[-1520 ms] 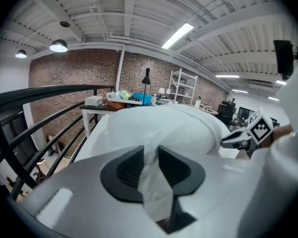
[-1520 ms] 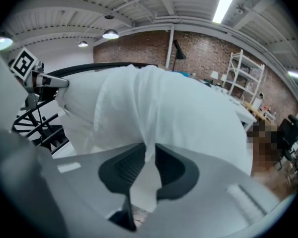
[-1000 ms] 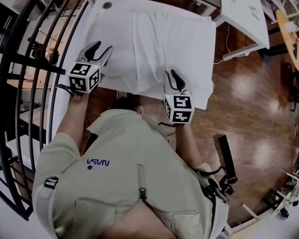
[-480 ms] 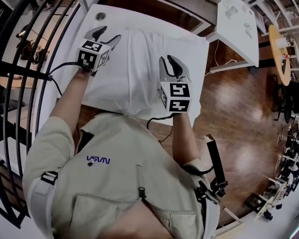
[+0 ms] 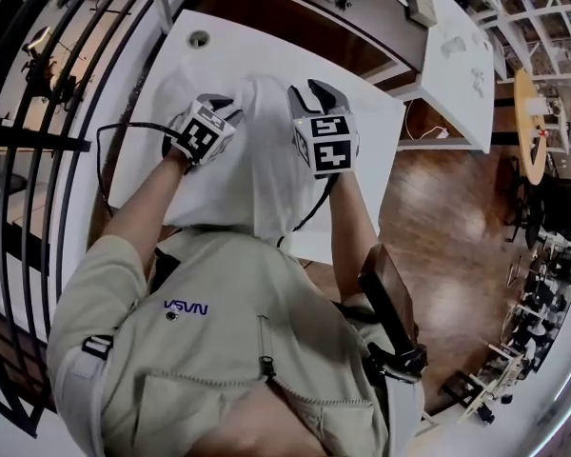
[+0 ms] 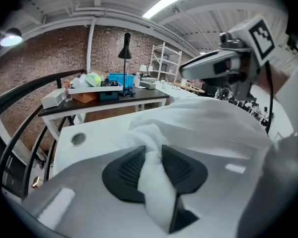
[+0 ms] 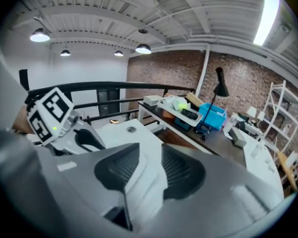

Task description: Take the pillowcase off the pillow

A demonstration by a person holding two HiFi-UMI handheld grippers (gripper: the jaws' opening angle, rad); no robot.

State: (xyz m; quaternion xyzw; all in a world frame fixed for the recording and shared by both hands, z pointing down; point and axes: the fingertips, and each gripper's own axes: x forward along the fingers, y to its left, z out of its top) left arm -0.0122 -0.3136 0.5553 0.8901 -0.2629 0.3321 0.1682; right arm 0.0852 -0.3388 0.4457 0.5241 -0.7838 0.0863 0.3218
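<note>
The left gripper (image 6: pixel 152 152) is clamped on a twisted bunch of the white pillowcase (image 5: pixel 257 179); its jaws have just been closing and the cloth fills the gap between the pads. Just beside it, the right gripper (image 7: pixel 150 155) has a thicker fold of the same pillowcase between its ribbed pads, touching both, though its jaws have just been opening. From the two grips the cover is drawn up into a peak and falls away behind the tools toward the person; the pillow inside cannot be told apart from it. Under both tools lies the white table (image 5: pixel 376 136), its round cable hole (image 5: pixel 199 38) ahead of the left gripper. Beyond the right gripper's jaws, a dark desk (image 7: pixel 216 140) carries a white tray (image 7: pixel 173 111) holding a yellow-green item (image 7: pixel 180 103) and a black one, with a blue bin (image 7: pixel 211 114) beside it.
</note>
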